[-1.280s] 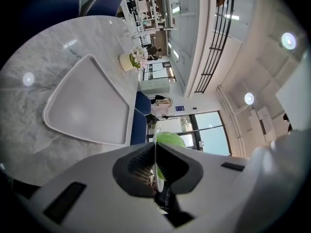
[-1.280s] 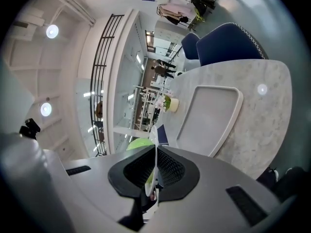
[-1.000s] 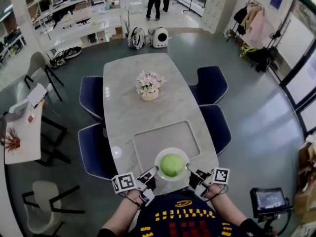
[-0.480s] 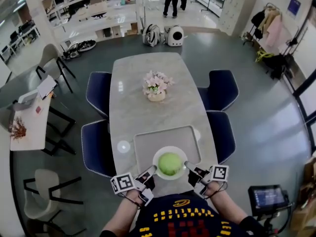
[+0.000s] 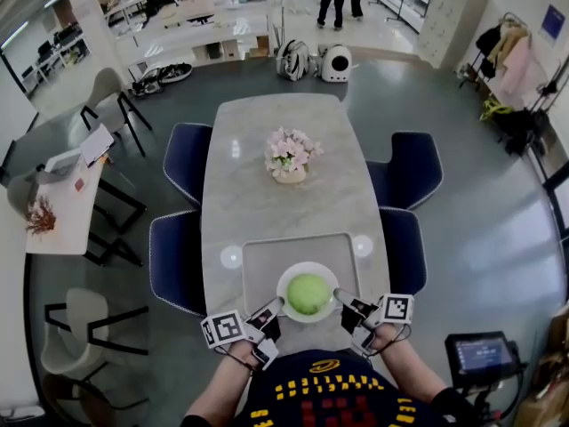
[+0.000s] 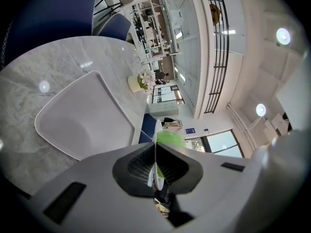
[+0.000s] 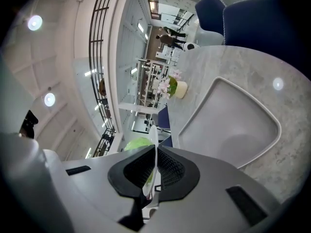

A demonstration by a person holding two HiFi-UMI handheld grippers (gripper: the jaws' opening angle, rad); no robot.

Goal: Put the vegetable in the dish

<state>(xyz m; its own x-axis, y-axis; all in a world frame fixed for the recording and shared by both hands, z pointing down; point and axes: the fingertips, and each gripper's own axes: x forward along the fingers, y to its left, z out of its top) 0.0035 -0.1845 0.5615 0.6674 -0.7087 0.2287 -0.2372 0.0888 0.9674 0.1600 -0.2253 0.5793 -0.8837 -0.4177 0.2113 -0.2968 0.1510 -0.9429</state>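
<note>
A round green vegetable (image 5: 308, 294) lies in a white dish (image 5: 286, 284) held above the near end of the table, over the front of a grey tray (image 5: 267, 261). My left gripper (image 5: 276, 308) is shut on the dish's left rim and my right gripper (image 5: 339, 297) is shut on its right rim. In the left gripper view the dish rim (image 6: 155, 152) runs edge-on between the jaws, with the green vegetable (image 6: 170, 138) just beyond. The right gripper view shows the same: the rim (image 7: 153, 144) is pinched and the vegetable (image 7: 138, 143) is behind it.
A long marble table (image 5: 293, 198) carries a pot of pink flowers (image 5: 291, 155) near its middle. Dark blue chairs (image 5: 184, 160) stand on both long sides. A small side table (image 5: 62, 203) is at the left, a screen on a stand (image 5: 484, 356) at the lower right.
The dish with the vegetable stays pinched between both grippers. The view has shifted, so the table and flowers sit further right and lower in the picture.
</note>
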